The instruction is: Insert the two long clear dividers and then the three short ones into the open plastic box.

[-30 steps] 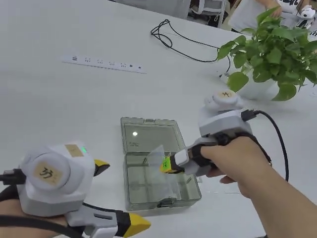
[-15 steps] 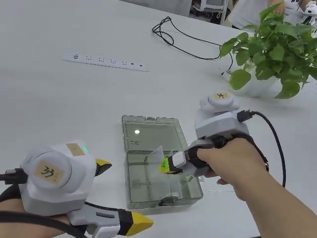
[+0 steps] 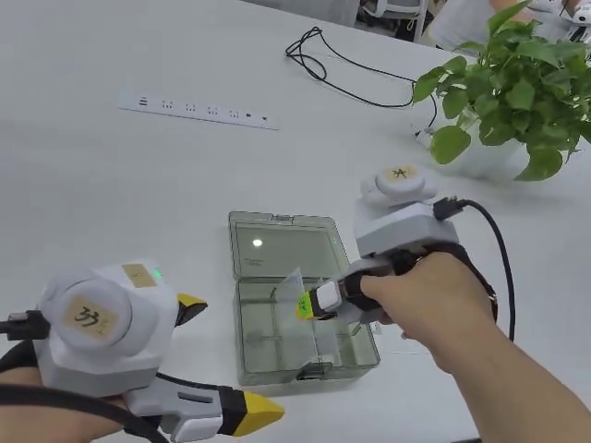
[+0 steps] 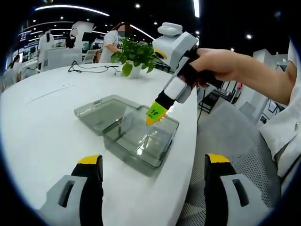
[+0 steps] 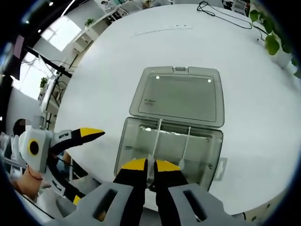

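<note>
The open plastic box (image 3: pixel 354 350) lies on the white table, its lid (image 3: pixel 282 245) flat behind the base. My right gripper (image 3: pixel 306 307) hovers over the base, shut on a clear divider (image 3: pixel 295 285) that stands tilted above the box's middle. In the right gripper view the jaws (image 5: pixel 149 165) pinch that divider edge-on, and two clear dividers (image 5: pixel 158 133) stand inside the base (image 5: pixel 168 147). My left gripper (image 3: pixel 222 360) waits open at the box's near left. In the left gripper view it (image 4: pixel 153 160) faces the box (image 4: pixel 136 136) and the right gripper (image 4: pixel 156 113).
A white power strip (image 3: pixel 199 109) lies far left on the table. A black cable (image 3: pixel 342 69) loops at the back. A potted plant (image 3: pixel 503 83) stands at the right rear. People stand in the room behind the table (image 4: pixel 42 108).
The right gripper has edged slightly left over the box base with the divider still in it. The left gripper holds its place, open.
</note>
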{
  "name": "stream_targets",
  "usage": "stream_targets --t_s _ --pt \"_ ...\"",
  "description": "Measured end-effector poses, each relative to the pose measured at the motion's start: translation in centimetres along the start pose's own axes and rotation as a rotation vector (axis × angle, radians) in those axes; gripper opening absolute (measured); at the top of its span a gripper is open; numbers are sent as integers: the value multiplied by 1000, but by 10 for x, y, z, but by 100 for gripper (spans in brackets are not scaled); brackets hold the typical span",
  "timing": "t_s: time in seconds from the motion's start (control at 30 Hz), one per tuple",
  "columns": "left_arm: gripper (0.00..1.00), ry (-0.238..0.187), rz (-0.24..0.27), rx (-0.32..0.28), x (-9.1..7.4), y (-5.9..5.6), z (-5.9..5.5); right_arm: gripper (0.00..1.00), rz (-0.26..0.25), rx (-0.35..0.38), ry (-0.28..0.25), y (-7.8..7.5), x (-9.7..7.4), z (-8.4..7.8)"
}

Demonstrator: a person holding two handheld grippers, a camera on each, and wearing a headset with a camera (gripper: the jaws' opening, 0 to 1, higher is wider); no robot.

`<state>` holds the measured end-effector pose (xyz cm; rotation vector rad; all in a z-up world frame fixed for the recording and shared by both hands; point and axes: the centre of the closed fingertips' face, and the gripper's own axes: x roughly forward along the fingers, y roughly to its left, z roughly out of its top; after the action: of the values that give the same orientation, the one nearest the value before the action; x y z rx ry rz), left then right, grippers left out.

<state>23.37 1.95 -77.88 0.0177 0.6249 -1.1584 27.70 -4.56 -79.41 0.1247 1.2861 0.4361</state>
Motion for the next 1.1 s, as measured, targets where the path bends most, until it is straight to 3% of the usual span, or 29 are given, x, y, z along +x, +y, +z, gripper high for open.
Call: stream_targets --t_s 0.3,0.53,0.67,0.9,1.1 --pt "91 2 -2 -3 1 -1 -1 6 -71 -114 22 5 3 -1" --pt "91 4 4 -1 0 1 -1 7 -36 -130 19 8 8 -1" --pt "91 6 6 -2 0 1 -1 8 14 -98 11 8 13 -2" --pt "90 3 15 -6 -1 3 1 9 49 -94 -5 7 23 -6" --pt "90 -8 34 1 -5 2 7 9 90 -68 -30 6 27 -7"
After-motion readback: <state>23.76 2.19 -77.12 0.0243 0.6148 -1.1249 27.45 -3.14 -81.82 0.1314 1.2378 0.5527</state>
